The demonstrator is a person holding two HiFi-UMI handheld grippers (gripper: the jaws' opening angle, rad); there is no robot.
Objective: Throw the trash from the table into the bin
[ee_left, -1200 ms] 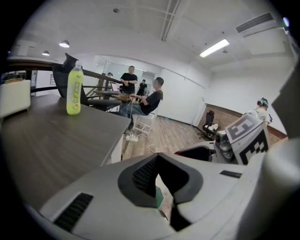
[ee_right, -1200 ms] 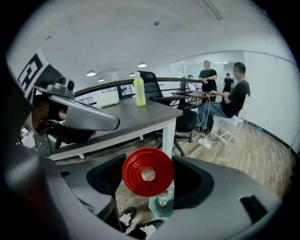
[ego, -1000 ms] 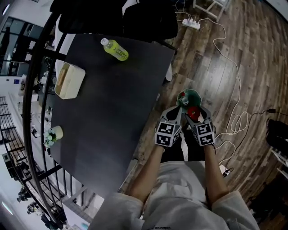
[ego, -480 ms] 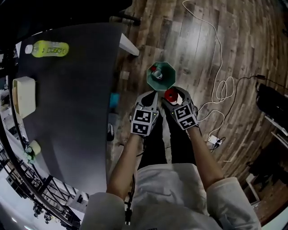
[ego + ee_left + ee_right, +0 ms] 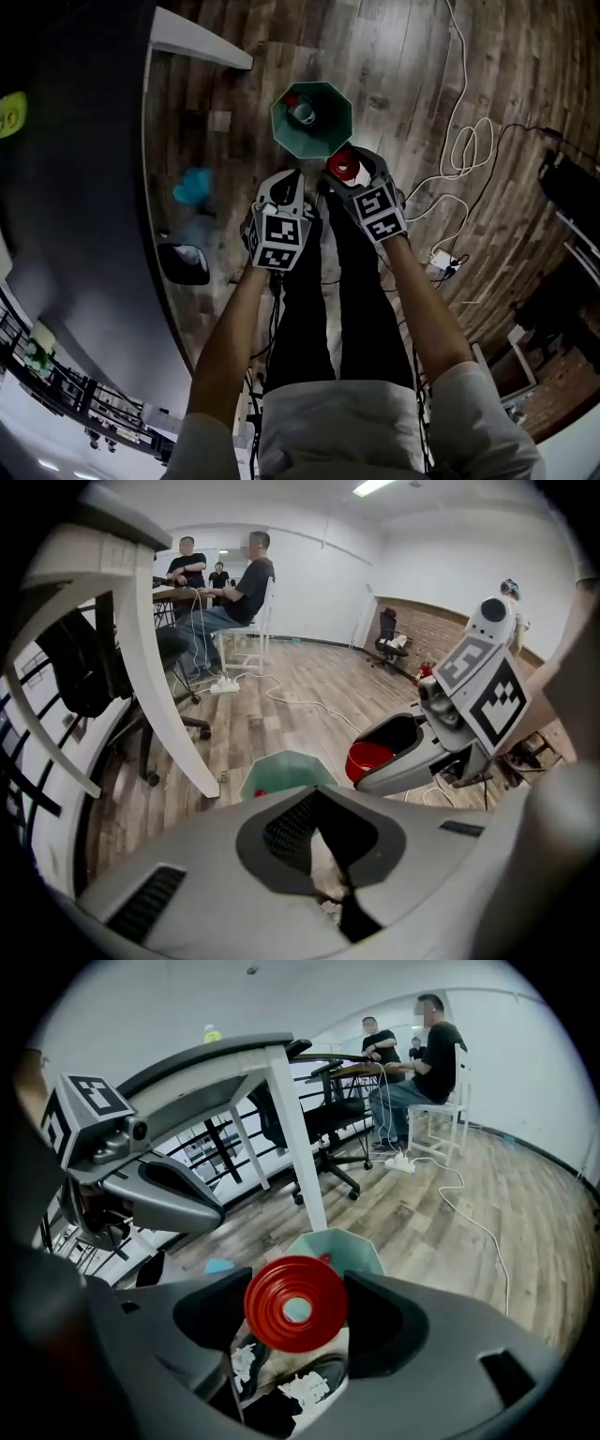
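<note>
A green octagonal bin (image 5: 323, 141) stands on the wooden floor, with a grey can (image 5: 303, 113) and something red inside it. My right gripper (image 5: 345, 167) is shut on a red round cup (image 5: 296, 1303), held just short of the bin's near rim. In the right gripper view the cup covers part of the bin (image 5: 356, 1246). My left gripper (image 5: 281, 192) hangs beside it on the left, jaws together, and I see nothing between them. The left gripper view shows the bin (image 5: 286, 772) beyond those closed jaws, and the red cup (image 5: 368, 759) in the right gripper (image 5: 375, 761).
The dark table (image 5: 84, 216) with its white leg (image 5: 202, 52) is at the left; a yellow-green bottle (image 5: 9, 112) lies on it. Cables (image 5: 469, 150) run over the floor at the right. A blue item (image 5: 194, 185) and a black one (image 5: 183, 264) lie under the table. People sit at a far desk (image 5: 234, 583).
Both grippers have sunk towards the floor and now sit close to the bin. The view has swung off the tabletop to the floor. The red cup stays in the right gripper.
</note>
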